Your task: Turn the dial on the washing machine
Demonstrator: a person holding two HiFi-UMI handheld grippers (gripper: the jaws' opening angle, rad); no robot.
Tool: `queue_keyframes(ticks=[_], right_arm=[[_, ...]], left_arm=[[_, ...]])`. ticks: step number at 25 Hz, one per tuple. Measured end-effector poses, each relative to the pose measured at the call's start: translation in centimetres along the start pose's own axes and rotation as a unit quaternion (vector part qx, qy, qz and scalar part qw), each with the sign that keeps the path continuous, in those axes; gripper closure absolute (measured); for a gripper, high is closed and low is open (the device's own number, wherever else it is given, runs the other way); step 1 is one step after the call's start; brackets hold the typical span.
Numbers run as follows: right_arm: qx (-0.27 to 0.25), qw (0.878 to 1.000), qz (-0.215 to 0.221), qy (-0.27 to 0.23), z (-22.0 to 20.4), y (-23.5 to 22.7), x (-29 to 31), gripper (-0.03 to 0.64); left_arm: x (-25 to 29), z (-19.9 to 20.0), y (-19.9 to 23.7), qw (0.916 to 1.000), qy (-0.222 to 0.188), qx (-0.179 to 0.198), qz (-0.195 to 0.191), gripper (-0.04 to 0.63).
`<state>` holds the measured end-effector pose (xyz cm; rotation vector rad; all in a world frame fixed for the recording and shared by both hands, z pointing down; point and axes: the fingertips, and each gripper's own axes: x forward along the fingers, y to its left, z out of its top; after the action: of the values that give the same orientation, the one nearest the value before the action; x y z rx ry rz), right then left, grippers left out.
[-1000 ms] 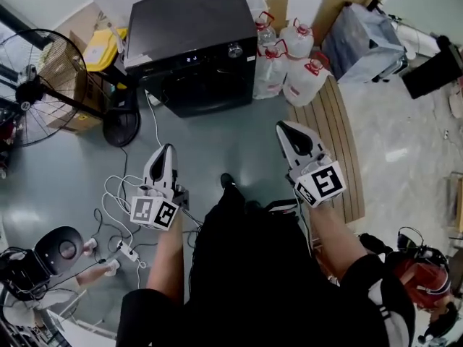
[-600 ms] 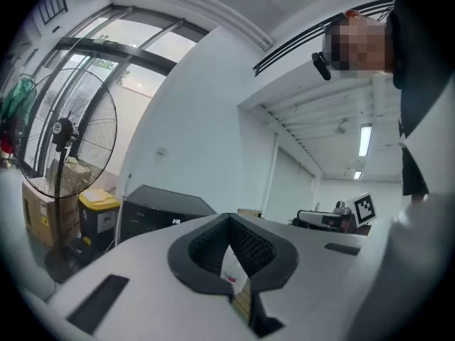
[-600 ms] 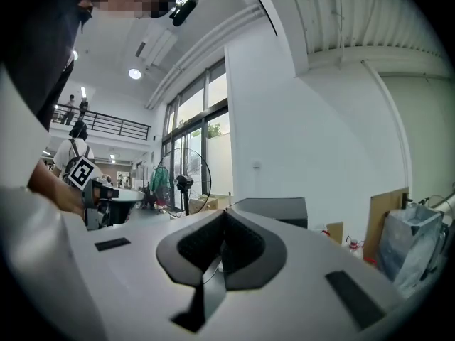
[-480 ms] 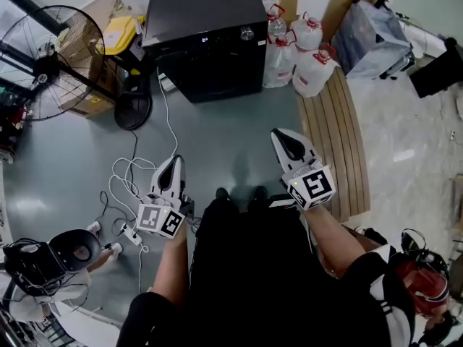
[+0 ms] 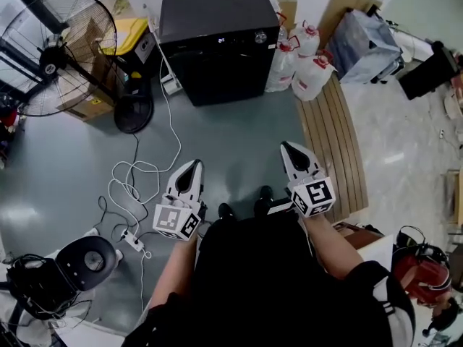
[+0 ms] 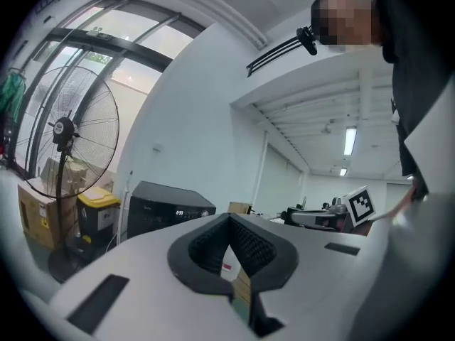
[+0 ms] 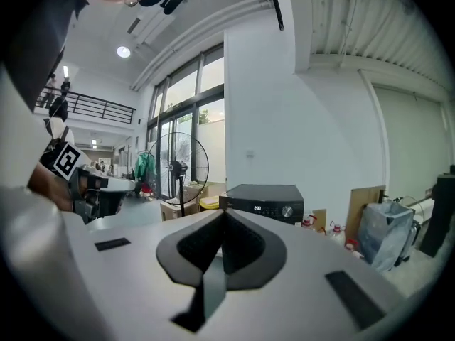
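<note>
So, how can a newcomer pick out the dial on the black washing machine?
Find the black box-shaped washing machine at the white wall, between the black floor fan and the translucent jugs with red caps. On the top strip of its front, at the end nearest the jugs, sits the small round silver dial. It alone is shiny and round; the lit display beside it is flat.

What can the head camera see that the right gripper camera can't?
Only the head view shows the white cable tangled on the floor, the wooden slats and the person's black shoes.

Only the right gripper view shows the ceiling lights, the tall windows and a railing high up.

Both show the black washing machine with its silver dial, the big fan and the water jugs.
</note>
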<state>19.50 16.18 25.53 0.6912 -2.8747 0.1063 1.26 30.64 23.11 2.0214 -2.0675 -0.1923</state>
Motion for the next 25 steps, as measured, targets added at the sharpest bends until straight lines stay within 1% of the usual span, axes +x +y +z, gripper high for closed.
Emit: queue_keyframes(ticks=[4, 7, 9, 13, 18, 25], right_arm=[[0.009, 1.000, 0.001, 0.025, -1.3, 3.3, 0.9, 0.595], [0.012, 0.999, 0.001, 0.033, -1.5, 4.2, 0.7, 0.595], [0.007, 0.999, 0.006, 0.031, -1.3, 4.5, 0.0, 0.595], [0.000, 0.999, 0.033, 0.027, -1.1, 4.2, -1.3, 0.595], [-0.016, 0.998, 0.064, 0.016, -1.0, 3.8, -3.5, 0.595], [0.017, 0.998, 0.063, 0.013, -1.3, 0.6, -5.0, 0.595]], left_arm=[[-2.4, -1.0, 2.4, 1.0000, 0.000, 0.002, -0.005, 0.583], [-3.0, -2.2, 2.3, 0.9996, 0.016, 0.005, -0.021, 0.583], [-3.1, -3.0, 1.5, 0.9993, 0.024, 0.010, -0.027, 0.583], [-2.6, -2.8, -1.1, 0.9991, 0.020, 0.021, -0.032, 0.583], [-2.9, -2.6, -4.2, 0.9992, 0.021, 0.018, -0.027, 0.583], [-0.5, -2.4, -7.0, 0.9992, 0.021, 0.009, -0.032, 0.583]])
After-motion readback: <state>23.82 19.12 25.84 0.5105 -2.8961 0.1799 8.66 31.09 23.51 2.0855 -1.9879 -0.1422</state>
